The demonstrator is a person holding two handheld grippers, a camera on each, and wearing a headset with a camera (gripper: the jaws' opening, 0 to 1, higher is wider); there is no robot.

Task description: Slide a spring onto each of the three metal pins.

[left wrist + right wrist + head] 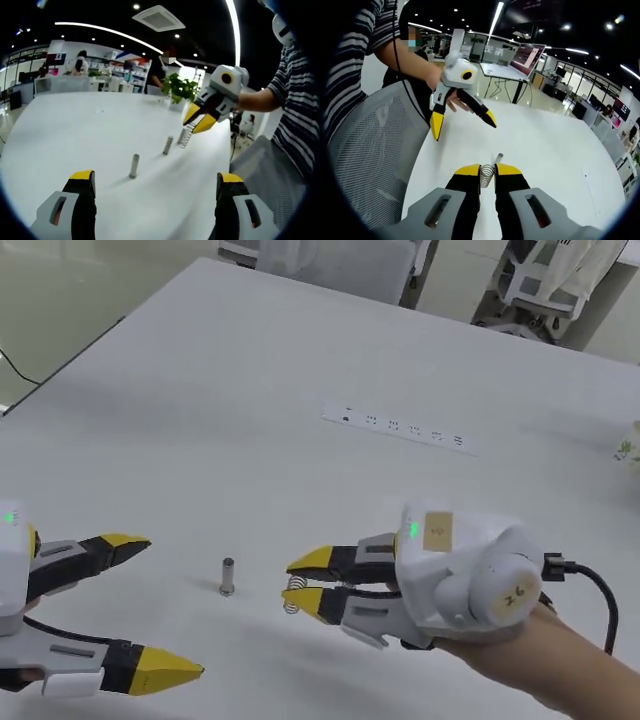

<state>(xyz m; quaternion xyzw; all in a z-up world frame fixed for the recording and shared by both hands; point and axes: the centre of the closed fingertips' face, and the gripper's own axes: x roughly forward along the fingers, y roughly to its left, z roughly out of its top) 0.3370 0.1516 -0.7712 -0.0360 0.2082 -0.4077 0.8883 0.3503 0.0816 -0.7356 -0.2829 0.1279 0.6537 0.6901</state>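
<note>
In the head view one short metal pin [228,576] stands upright on the white table [300,360]. My right gripper [303,581] is just right of it, shut on a small spring [293,596] that hangs at its yellow tips. The right gripper view has the spring [487,175] between the jaws of the right gripper [488,171], with a pin [499,158] just beyond. My left gripper [160,605] stands wide open at the lower left, holding nothing. Its own view has two bare pins [134,165] [168,145] and, farther off, the right gripper [199,121] with the spring [186,135].
A white power strip [400,427] lies on the table beyond the grippers. Office chairs [545,285] stand past the far edge. A grey mesh chair [370,160] is close at the person's side. A potted plant [181,87] sits at the table's far end.
</note>
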